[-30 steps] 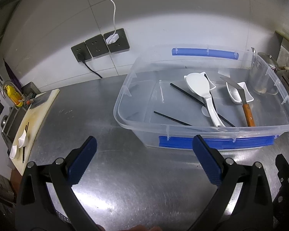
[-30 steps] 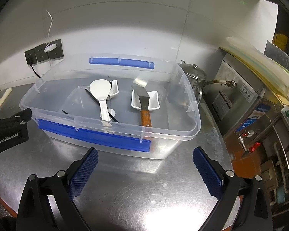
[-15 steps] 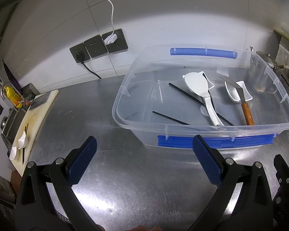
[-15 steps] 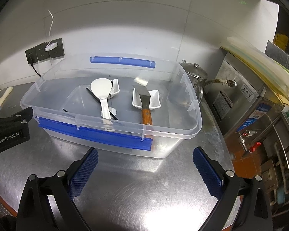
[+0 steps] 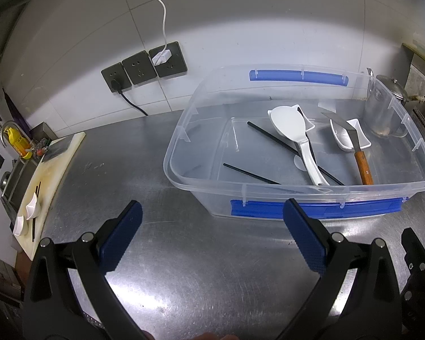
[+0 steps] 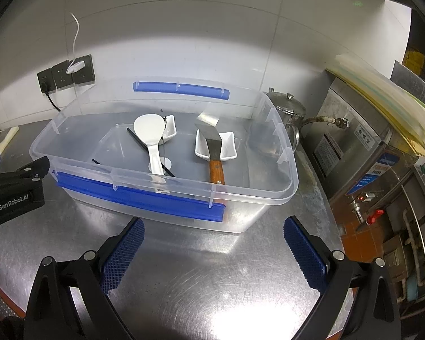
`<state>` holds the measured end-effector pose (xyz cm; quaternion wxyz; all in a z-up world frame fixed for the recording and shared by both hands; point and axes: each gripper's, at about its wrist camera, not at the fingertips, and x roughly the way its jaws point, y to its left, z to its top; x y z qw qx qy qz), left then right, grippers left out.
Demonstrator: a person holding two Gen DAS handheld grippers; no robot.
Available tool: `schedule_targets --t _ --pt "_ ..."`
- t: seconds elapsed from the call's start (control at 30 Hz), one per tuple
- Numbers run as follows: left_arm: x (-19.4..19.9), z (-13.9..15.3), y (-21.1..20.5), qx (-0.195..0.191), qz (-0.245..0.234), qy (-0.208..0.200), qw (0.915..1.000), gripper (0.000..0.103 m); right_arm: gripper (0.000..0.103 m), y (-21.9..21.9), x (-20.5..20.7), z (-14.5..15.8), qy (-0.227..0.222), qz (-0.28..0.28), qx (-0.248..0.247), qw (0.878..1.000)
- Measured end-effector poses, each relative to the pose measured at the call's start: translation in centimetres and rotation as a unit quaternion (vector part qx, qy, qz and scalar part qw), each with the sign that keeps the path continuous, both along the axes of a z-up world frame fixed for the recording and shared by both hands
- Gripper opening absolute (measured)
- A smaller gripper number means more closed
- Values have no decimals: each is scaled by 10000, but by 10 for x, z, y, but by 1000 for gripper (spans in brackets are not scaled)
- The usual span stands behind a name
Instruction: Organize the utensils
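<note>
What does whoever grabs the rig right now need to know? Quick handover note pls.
Left gripper: open, empty, above the steel counter in front of the bin.
Right gripper: open, empty, also short of the bin.
Clear plastic bin holds a white rice paddle, wood-handled spatula lying across a small white dish, another white dish and black chopsticks.
Cutting board on the far left carries two white spoons and more chopsticks.
Done: nothing grasped. Left: apparently all the sorting.
</note>
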<state>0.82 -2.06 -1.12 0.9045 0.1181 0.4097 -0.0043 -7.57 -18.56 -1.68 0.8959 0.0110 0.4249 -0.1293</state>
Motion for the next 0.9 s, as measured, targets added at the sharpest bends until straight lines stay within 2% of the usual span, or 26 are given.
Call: schedule_targets --t 0.9 --pt "3 -7 -5 14 -78 103 9999 95 98 4 5 -7 153 110 58 9998"
